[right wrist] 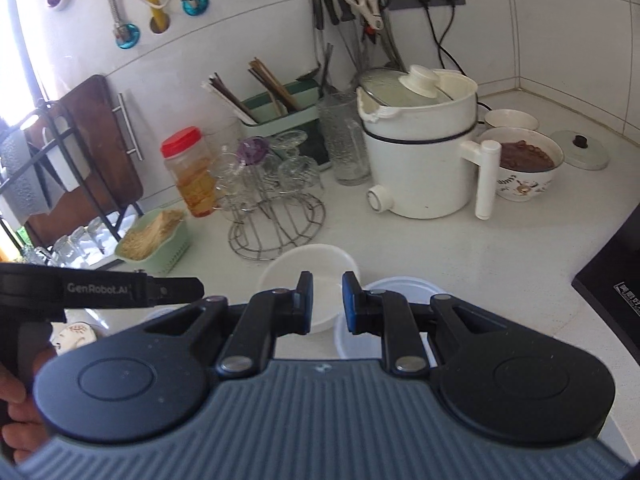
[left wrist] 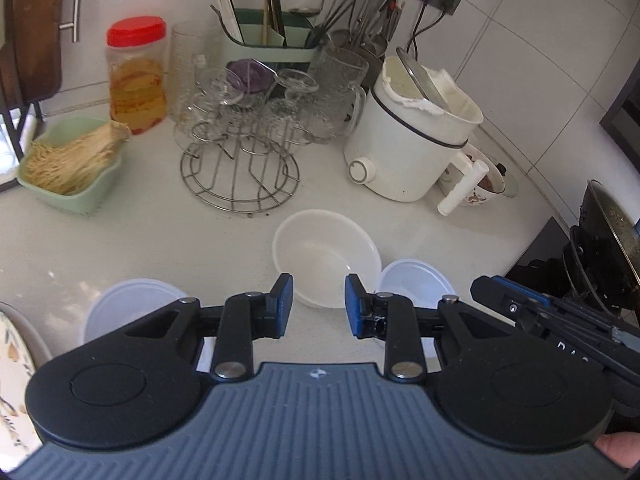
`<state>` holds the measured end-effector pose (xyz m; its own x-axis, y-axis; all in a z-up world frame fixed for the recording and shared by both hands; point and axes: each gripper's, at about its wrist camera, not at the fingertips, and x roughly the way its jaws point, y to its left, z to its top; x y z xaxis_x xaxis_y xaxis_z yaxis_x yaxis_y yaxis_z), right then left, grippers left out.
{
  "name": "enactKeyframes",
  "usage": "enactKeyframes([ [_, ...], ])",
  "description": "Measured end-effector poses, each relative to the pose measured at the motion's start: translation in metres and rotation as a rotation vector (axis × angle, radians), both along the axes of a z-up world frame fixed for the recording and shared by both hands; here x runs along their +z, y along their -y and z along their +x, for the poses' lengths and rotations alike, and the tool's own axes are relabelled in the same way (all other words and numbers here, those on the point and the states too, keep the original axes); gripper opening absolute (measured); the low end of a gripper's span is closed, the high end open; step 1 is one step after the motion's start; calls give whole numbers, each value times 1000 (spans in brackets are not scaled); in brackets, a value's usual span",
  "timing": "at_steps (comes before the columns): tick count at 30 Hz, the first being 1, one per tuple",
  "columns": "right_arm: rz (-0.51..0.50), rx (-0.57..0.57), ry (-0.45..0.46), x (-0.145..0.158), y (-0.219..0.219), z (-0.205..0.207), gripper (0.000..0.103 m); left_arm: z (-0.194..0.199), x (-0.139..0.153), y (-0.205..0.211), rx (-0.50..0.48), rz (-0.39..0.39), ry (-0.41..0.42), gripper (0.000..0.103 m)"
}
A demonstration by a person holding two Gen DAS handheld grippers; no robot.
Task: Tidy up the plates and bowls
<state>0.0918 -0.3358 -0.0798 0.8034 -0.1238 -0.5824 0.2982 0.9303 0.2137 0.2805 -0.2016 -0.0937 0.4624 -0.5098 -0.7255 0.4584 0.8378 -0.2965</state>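
Both tools are hovering empty over the white surface (left wrist: pixel 120 240). The left tool (left wrist: pixel 319 306) is gaping partly open above the near rim of the shallow white ceramic bowl (left wrist: pixel 326 254). The right tool (right wrist: pixel 323 304) is standing narrower. Its linkage is covering much of the pale translucent plastic bowl (right wrist: pixel 404 286) lying just beside the ceramic one.

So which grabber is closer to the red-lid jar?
Left, though neither is close. The left gripper sits nearer the jar, which is up and left of it. The right gripper is over by the stove side.
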Motion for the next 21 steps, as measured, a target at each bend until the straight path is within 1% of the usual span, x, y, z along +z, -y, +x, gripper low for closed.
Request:
enactKeyframes([
  [4,9,-26,-47,-13,21,1,20,8,-17,17,0,9,-39,33],
  [5,9,-26,-58,-16,26,2,20,10,-21,21,-1,13,-49,40],
  [6,1,-30,-70,-19,30,4,20,11,-26,26,-6,21,-61,56],
  [7,-8,-37,-87,-22,35,7,20,12,-30,30,-8,29,-65,61],
  [9,-8,-45,-119,-29,44,13,20,12,-38,36,1,34,-69,63],
  [10,-7,-42,-131,-32,48,16,22,13,-43,38,0,31,-83,63],
  [11,-5,-35,-143,-35,53,19,28,14,-48,41,1,24,-98,63],
  [12,-3,-24,-147,-38,56,21,40,15,-53,43,3,21,-110,63],
  [13,-5,-18,-150,-40,58,23,42,16,-57,46,3,22,-123,63],
  [17,-27,-28,-191,-54,70,31,42,14,-74,58,-12,29,-169,62],
  [21,11,-47,-263,-78,86,38,42,12,-89,71,-27,39,-212,62],
])
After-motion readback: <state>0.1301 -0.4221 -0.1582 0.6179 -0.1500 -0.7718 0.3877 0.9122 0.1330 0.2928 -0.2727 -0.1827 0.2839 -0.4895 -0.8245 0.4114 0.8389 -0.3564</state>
